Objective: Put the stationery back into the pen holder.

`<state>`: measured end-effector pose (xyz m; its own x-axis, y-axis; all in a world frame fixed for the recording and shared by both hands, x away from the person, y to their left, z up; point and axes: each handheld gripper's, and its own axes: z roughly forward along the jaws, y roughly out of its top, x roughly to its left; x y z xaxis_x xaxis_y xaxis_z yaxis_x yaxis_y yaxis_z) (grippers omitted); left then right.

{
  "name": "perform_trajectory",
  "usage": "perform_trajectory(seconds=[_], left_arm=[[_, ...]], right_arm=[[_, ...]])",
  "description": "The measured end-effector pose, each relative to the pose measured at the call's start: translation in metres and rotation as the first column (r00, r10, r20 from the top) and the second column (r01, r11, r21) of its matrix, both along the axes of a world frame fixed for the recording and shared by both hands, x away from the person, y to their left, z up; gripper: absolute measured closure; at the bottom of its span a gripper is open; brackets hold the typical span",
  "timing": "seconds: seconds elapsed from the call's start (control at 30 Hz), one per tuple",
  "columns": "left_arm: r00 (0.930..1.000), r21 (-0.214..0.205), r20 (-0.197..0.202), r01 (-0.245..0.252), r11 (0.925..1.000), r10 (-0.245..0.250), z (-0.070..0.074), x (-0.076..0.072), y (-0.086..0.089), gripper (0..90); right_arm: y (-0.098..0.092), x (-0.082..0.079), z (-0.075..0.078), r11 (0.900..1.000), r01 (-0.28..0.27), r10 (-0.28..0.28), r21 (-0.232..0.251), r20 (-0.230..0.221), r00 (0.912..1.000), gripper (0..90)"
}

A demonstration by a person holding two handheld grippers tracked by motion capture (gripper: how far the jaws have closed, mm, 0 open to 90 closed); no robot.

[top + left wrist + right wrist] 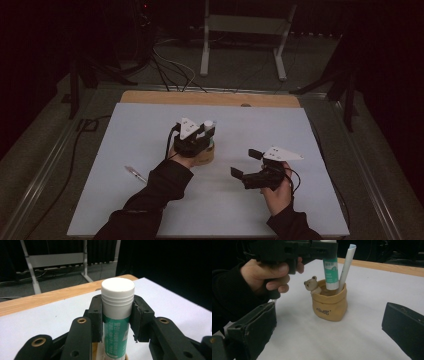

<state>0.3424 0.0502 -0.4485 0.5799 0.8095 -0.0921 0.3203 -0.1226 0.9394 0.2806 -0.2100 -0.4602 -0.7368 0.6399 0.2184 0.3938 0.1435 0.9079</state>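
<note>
Desk (150, 200): white sheet over a wooden top, filling the frame's centre; a pen (135, 173) lies at lower left.
Right claw (247, 163): lower right of the high view, jaws spread wide and holding nothing, apparently standing by.
Left claw (117, 315): jaws closed on the glue stick just under its cap, held vertical.
Holder (329, 303): tan bag-shaped pot with a small bear (312, 285) on its rim, mid-frame.
Glue stick (117, 315): upright, base inside the holder, probably being put in or lifted out.
White tube (346, 265): leans in the holder beside it.
</note>
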Motion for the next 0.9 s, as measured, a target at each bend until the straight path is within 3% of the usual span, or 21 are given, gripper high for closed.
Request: perform_trajectory(seconds=[0.23,0.43,0.57,0.8,0.9], left_arm=[[0.9999,0.061,-0.001,0.013,0.9981,-0.013,-0.007,-0.001,-0.005,66.7],[0.9998,0.086,-0.020,0.003,0.9963,-0.001,-0.012,0.000,-0.006,66.6],[0.9995,0.125,-0.030,-0.002,0.9922,0.005,-0.014,0.000,-0.009,66.5],[0.9993,0.183,-0.029,0.030,0.9827,-0.025,-0.013,-0.001,-0.016,65.8],[0.9990,0.175,-0.033,0.035,0.9840,-0.029,-0.010,-0.001,-0.016,65.1]], right_arm=[[0.000,0.000,-0.001,1.0000,-0.003,0.003,-0.001,-0.004,1.0000,0.0],[0.001,0.001,-0.001,1.0000,-0.004,0.004,-0.005,-0.007,1.0000,0.0],[0.001,0.001,-0.002,1.0000,-0.006,0.006,-0.002,-0.012,0.9999,0.0],[0.001,0.002,-0.002,1.0000,-0.008,0.008,0.002,-0.018,0.9998,0.0],[0.000,0.002,-0.001,1.0000,-0.008,0.008,0.001,-0.015,0.9999,0.0]])
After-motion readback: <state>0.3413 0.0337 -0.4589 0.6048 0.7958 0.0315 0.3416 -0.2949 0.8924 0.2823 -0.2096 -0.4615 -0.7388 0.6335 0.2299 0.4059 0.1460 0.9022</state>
